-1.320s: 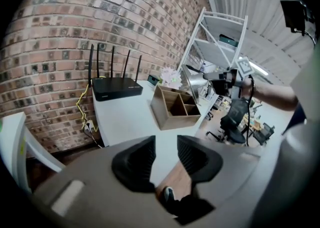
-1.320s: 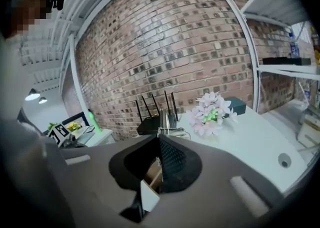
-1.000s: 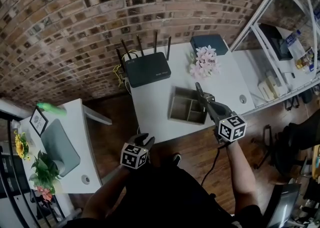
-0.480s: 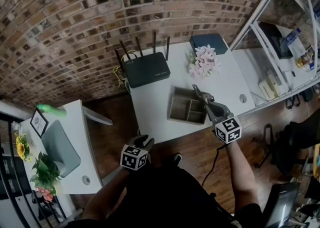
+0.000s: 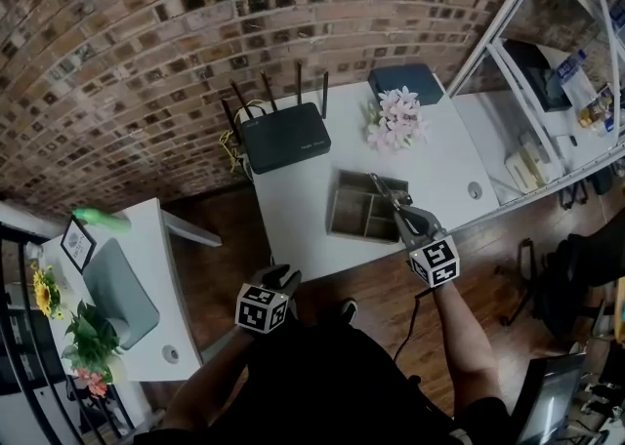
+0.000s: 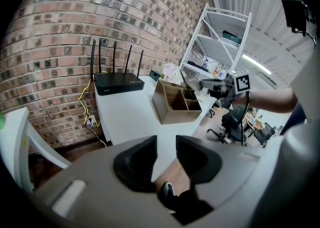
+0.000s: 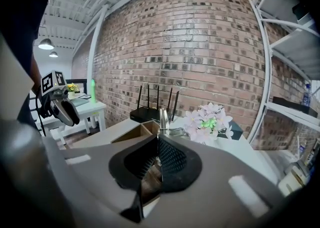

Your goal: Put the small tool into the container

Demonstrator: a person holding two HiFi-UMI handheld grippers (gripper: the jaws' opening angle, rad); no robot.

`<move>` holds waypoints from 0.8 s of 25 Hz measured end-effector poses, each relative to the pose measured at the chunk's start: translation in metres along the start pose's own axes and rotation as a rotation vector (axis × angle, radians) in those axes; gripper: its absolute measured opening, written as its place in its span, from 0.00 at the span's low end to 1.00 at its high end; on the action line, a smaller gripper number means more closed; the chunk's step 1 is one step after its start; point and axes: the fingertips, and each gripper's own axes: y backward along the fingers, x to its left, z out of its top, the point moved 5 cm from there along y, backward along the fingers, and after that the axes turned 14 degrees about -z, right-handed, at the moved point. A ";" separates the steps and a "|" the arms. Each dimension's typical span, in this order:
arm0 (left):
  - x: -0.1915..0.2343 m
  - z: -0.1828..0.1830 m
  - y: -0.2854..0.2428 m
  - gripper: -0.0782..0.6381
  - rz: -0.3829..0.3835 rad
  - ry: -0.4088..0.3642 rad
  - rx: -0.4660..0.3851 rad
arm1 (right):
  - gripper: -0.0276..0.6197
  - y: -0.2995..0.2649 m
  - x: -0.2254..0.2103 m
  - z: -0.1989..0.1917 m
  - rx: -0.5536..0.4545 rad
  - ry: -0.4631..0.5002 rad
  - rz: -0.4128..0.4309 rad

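Brick wall (image 5: 146,33) backs a white bench (image 5: 293,199) that carries a black router (image 5: 286,137), a bunch of pale pink flowers (image 5: 395,121), a dark box (image 5: 405,82) and, near the front edge, the open wooden container (image 5: 335,209) with its dividers facing up. The right gripper (image 5: 395,207) reaches in from the bench's front edge, its jaws closed tight on the small tool (image 5: 379,185), a thin bright metal piece that sticks out past the jaw tips. Pinching it by one end leaves the free end leading, so it can probably go into a compartment without the jaws fouling the dividers. In the head view the tool lies over the right-hand part of the container; whether it is already below the rim, and which compartment it is above, I cannot tell. The right gripper view shows the tool pointing up and forward, with the container's wooden walls just beyond the jaws. The left gripper (image 5: 278,275) hangs low, off the bench and close to the person's body, its jaws apart with nothing between them; only floor and a shoe (image 6: 167,192) show through the gap. It seems parked clear because the container sits steady by itself and this placing needs one gripper.
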 end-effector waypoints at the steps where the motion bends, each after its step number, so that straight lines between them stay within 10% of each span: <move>1: 0.000 0.000 0.000 0.27 0.001 0.000 0.000 | 0.06 0.000 0.000 -0.002 0.001 0.003 -0.002; 20: 0.000 -0.001 -0.002 0.24 0.010 0.013 -0.004 | 0.07 -0.007 0.012 -0.030 0.073 -0.011 -0.022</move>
